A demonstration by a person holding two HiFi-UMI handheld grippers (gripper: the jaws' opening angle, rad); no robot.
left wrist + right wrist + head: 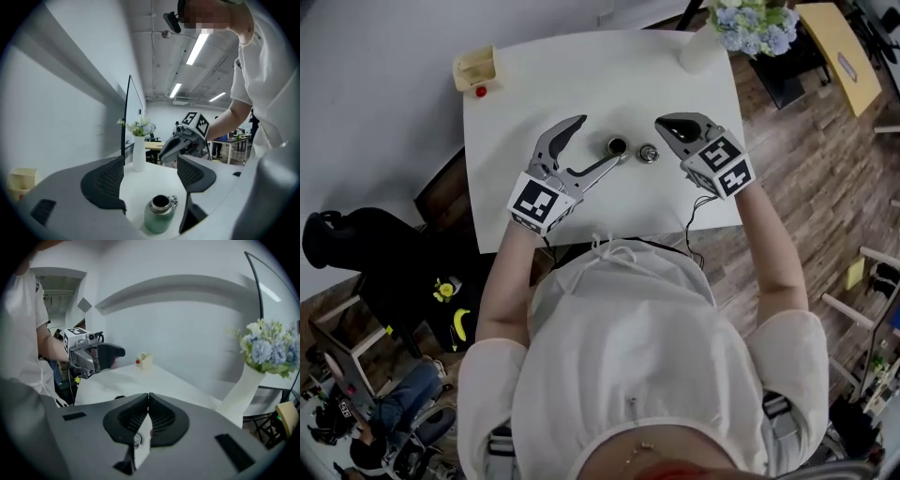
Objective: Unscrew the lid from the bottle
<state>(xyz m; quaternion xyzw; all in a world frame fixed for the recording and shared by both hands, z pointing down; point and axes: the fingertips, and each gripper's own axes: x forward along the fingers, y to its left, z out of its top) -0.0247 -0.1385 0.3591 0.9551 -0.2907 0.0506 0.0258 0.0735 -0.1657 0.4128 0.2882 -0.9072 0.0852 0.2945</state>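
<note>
Head view
bottle (617,146): stands upright near the middle of the white table (581,84), mouth open.
lid (649,153): off, and lying on the table just beside the bottle on its right.
left gripper (602,139): jaws spread wide, with the nearer jaw reaching close to the bottle.
right gripper (666,124): jaws together, hovering just right of the lid.
yellow box (476,67): at the far left corner, with a small red object (481,91) beside it, well apart from the work.
vase (698,52): at the far right corner, with pale flowers (752,23) above it.

Left gripper view
bottle (158,218): green body and steel neck, low between the open jaws; neither pad presses on it.
step in hand: the unscrewing looks done. Judged best to keep the jaws wide and draw straight back so the nearer jaw does not clip the bottle.
obstacle: the right gripper (165,154) sits beyond the bottle, so pull away from it, not toward it.

Right gripper view
right gripper (148,411): pads meet, with nothing between them.
lid (136,441): a small steel glimpse below the closed jaws, lying free.
risk: the open bottle would likely tip if nudged.
</note>
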